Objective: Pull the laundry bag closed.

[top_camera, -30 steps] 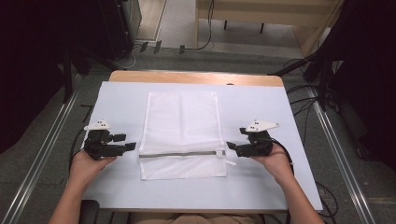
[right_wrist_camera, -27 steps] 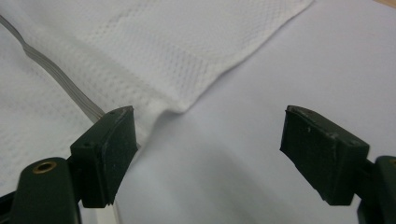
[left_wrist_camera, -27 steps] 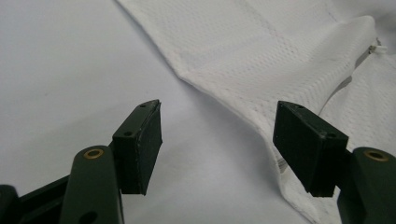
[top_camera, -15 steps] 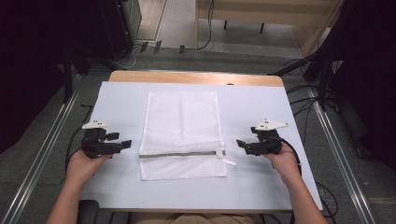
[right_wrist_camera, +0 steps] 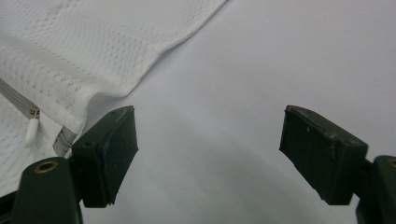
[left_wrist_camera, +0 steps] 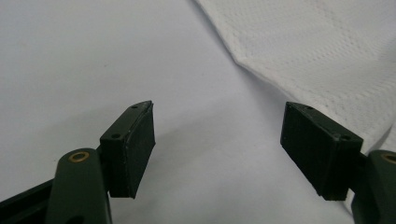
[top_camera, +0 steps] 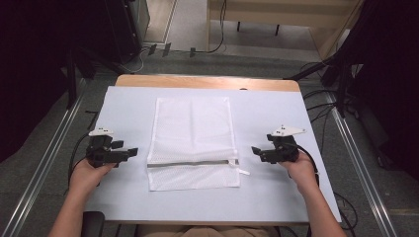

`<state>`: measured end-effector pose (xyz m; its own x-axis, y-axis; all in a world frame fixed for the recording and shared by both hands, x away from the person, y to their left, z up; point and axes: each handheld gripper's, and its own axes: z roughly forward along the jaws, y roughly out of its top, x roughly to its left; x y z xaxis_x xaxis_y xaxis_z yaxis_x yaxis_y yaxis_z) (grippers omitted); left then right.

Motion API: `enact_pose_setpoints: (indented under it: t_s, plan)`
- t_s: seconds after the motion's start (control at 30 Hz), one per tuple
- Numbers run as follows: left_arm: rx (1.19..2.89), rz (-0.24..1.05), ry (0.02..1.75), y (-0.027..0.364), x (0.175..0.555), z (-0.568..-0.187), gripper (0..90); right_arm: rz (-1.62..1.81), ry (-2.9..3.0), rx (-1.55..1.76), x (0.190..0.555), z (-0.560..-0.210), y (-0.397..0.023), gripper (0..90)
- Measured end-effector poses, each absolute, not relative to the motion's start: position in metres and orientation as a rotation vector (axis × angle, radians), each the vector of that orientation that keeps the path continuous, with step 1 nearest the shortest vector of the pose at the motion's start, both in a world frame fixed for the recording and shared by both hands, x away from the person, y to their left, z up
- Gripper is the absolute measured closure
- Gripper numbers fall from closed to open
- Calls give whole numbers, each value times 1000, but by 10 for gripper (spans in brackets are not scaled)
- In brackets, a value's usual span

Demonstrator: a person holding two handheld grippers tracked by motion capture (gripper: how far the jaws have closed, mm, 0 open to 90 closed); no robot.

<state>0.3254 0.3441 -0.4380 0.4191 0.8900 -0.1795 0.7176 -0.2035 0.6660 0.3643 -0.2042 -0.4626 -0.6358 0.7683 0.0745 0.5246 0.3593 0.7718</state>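
A white mesh laundry bag (top_camera: 193, 143) lies flat at the middle of the table (top_camera: 276, 197), its long axis running from 12 o'clock at the far edge to 6 o'clock toward the person. The bag is a soft rectangle of fine perforated netting with hemmed edges, and a grey zipper (top_camera: 192, 163) crosses it from 9 o'clock to 3 o'clock near the near end. The small white zipper pull (top_camera: 243, 171) rests at the bag's 3 o'clock edge, pointing out toward 4 o'clock.

At the bag's 9 o'clock side, the left gripper (top_camera: 132, 152) sits just beside the cloth without touching it. Its 2 black jaws have just been opening and now stand spread wide with nothing between them; in the left gripper view the rubbery, block-shaped pads (left_wrist_camera: 135, 144) frame bare tabletop, with the bag's edge (left_wrist_camera: 322, 60) beyond.

At the bag's 3 o'clock side, the right gripper (top_camera: 256, 150) points inward toward the zipper's end, near it but apart. Its jaws are likewise spread wide and hold nothing; the right gripper view shows the pads (right_wrist_camera: 112, 149) over the smooth surface, the zipper pull (right_wrist_camera: 31, 129) and mesh lying off at 9 o'clock.

The table is covered in a smooth, pale blue-grey sheet, with a strip of bare wood (top_camera: 207, 82) showing along its far side at 12 o'clock.
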Motion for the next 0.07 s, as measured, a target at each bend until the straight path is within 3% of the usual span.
enact_pose_setpoints:
  t_s: [0.07]
  plan:
    - [1982, 327, 1376, 345, 327, -439, 250, 1150, 2325, 1159, 364, -463, -205, 199]
